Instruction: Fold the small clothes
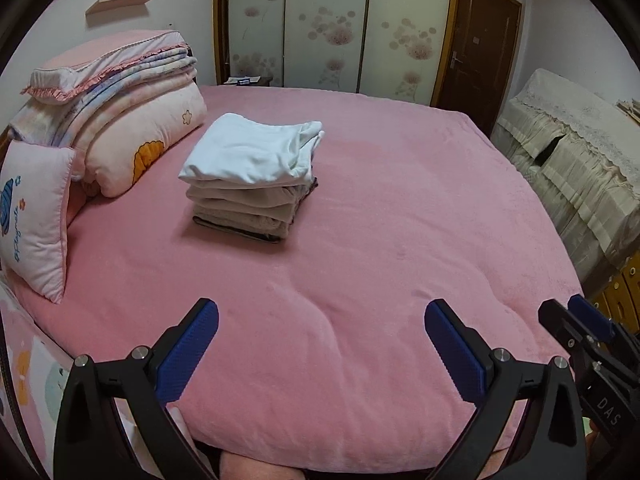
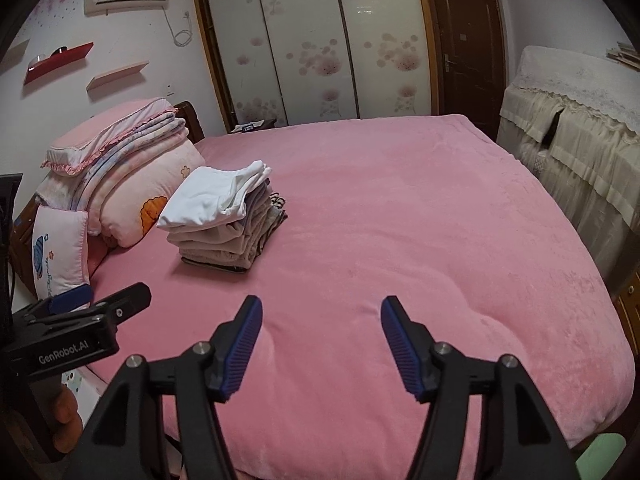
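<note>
A stack of folded small clothes (image 1: 248, 184) sits on the pink bed (image 1: 380, 240), a white garment (image 1: 252, 152) on top and beige pieces under it. The right wrist view shows the same stack (image 2: 224, 224) at the left of the bed (image 2: 400, 220). My left gripper (image 1: 322, 320) hangs over the bed's near edge, well short of the stack, jaws wide open and empty. My right gripper (image 2: 322, 316) is also open with nothing between its blue pads. Each gripper shows at the edge of the other's view: the right gripper (image 1: 576, 320), the left gripper (image 2: 96, 300).
Folded quilts and pillows (image 1: 120, 120) are piled at the head of the bed, left of the stack, with a small pink cushion (image 1: 36, 216) in front. A cloth-covered cabinet (image 1: 580, 152) stands along the right side. Sliding wardrobe doors (image 2: 320, 40) and a dark door (image 2: 464, 48) are behind.
</note>
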`<state>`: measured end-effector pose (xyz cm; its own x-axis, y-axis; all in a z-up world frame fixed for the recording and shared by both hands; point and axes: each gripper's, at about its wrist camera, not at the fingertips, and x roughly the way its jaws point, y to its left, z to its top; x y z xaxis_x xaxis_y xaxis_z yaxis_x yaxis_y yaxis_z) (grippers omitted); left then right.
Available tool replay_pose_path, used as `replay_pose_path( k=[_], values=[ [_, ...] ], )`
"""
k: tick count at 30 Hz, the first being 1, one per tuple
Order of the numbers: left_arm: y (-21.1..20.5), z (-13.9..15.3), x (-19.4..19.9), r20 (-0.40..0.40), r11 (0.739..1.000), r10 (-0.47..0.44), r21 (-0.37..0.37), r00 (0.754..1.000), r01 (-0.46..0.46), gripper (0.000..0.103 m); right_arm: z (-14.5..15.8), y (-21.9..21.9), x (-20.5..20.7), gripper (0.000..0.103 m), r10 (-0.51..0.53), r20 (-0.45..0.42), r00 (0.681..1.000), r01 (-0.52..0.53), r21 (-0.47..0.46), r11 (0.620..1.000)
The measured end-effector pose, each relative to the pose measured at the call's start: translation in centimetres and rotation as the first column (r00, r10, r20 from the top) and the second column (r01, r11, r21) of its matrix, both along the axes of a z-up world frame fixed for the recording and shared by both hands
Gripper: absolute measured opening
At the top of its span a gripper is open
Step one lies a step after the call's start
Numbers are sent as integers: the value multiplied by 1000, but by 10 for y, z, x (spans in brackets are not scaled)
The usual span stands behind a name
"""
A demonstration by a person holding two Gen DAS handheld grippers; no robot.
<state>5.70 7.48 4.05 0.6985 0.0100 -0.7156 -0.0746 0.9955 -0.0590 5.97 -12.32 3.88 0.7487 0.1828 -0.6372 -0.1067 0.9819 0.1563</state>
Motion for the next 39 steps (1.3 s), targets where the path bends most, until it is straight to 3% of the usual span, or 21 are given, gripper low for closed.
replay_pose_path(
  k=[7,14,28,39],
  values=[
    [-19,3,-30,50,999,29,20,998,-30,102,-7,-20,-27,64,-44,-4,999,44,-14,999],
    [-35,-8,-49,39,998,64,4,997,-64,102,-17,-29,-43,66,-33,-32,999,32,-24,999],
    [-70,-14,-56,44,997,5,82,999,-8,102,-15,-40,-54,71,-50,-4,999,50,-32,998],
    [-75,-12,-55,53,996,-4,84,999,-1,102,-12,-48,-57,71,-69,14,998,69,-45,997]
  ],
)
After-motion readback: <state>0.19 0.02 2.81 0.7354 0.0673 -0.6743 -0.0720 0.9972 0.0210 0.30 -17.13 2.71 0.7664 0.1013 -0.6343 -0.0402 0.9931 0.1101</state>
